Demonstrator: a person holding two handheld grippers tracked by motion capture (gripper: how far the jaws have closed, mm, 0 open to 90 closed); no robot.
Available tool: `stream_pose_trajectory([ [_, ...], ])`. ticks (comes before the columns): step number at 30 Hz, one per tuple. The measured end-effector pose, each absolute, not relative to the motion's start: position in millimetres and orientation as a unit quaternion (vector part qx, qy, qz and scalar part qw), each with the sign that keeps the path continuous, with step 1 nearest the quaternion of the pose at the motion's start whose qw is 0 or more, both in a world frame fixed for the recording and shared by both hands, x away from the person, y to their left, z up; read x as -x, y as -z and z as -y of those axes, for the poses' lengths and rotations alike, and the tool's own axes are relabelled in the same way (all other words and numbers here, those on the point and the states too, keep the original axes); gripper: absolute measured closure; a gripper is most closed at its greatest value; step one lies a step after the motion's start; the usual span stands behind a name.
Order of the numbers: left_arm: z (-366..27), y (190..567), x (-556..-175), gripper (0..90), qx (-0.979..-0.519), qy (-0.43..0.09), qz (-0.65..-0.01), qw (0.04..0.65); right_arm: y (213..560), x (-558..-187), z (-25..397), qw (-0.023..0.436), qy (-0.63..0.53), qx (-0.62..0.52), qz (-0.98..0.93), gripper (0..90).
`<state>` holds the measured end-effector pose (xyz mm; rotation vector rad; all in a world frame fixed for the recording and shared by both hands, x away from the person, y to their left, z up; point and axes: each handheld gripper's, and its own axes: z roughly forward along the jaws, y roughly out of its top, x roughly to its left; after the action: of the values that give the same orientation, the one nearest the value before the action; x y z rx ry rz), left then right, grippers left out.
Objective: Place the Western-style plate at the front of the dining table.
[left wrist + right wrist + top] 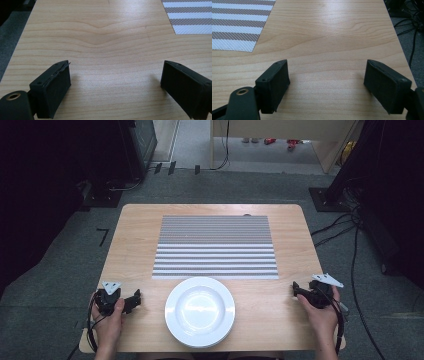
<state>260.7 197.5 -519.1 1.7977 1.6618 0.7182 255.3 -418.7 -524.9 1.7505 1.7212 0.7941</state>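
Observation:
A white plate sits on the wooden table near its front edge, in the middle. Behind it lies a grey-and-white striped placemat. To the plate's left, a hand holds my left gripper low over the table. In the left gripper view its jaws stand wide apart, left gripper open over bare wood. My right gripper is held at the plate's right. Its own view shows the right gripper open too, nothing between the jaws.
The placemat's corner shows at the upper right of the left gripper view, and its corner at the upper left of the right gripper view. Cables trail on the grey floor right of the table. Dark equipment stands at both sides.

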Motion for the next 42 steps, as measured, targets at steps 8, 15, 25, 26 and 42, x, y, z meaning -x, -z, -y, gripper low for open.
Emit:
stream_pose_trajectory([
  [8,-197,519,-261,9.1,-0.673,-0.27,-0.625,0.291,525,-254,415,0.282,-0.288,-0.665,-0.629,16.2],
  [15,-197,518,-263,8.7,-0.669,-0.269,-0.631,0.286,525,-254,423,0.268,-0.27,-0.676,-0.631,2.2],
  [25,-204,513,-264,8.8,-0.655,-0.237,-0.649,0.306,515,-247,434,0.252,-0.283,-0.701,-0.604,0.0],
  [26,-204,513,-264,8.8,-0.655,-0.237,-0.649,0.306,515,-247,434,0.252,-0.283,-0.701,-0.604,0.0],
  [42,-187,494,-254,8.8,-0.662,-0.22,-0.628,0.345,496,-238,413,0.226,-0.339,-0.697,-0.59,0.3],
])
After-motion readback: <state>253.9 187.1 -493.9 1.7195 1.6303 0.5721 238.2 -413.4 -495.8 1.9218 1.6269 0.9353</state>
